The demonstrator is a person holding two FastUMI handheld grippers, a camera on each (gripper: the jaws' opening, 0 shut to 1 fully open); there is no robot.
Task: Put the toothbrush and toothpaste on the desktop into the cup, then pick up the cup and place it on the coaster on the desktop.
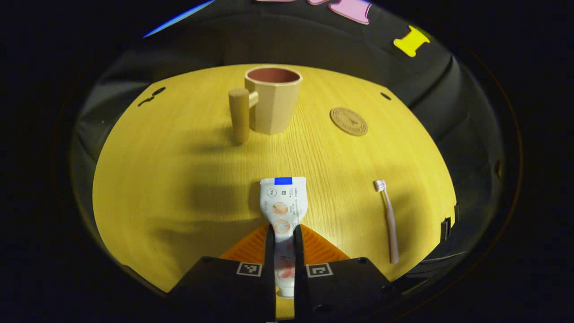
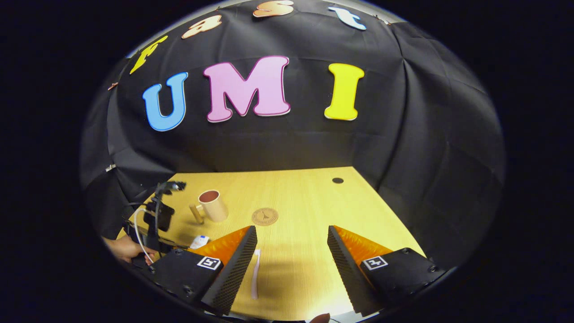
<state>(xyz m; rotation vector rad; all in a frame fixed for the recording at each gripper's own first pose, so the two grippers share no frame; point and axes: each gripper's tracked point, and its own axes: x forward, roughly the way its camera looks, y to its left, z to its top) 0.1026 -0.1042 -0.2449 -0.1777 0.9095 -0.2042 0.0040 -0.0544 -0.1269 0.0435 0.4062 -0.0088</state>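
Toothpaste tube [image 1: 283, 206] is clamped between the closed jaws of the left gripper [image 1: 284, 251], low over the bench [image 1: 179, 179]; right gripper [image 2: 291, 251] is held with jaws wide apart, nothing gripped; toothbrush [image 2: 255, 273] is seen flat on the bench beneath it; cup [image 1: 272, 99] is seen upright beyond, coaster [image 1: 349, 121] well apart to its right.

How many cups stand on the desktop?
1: the cup stands upright at the far side of the desktop, left of the coaster. None seems hidden.
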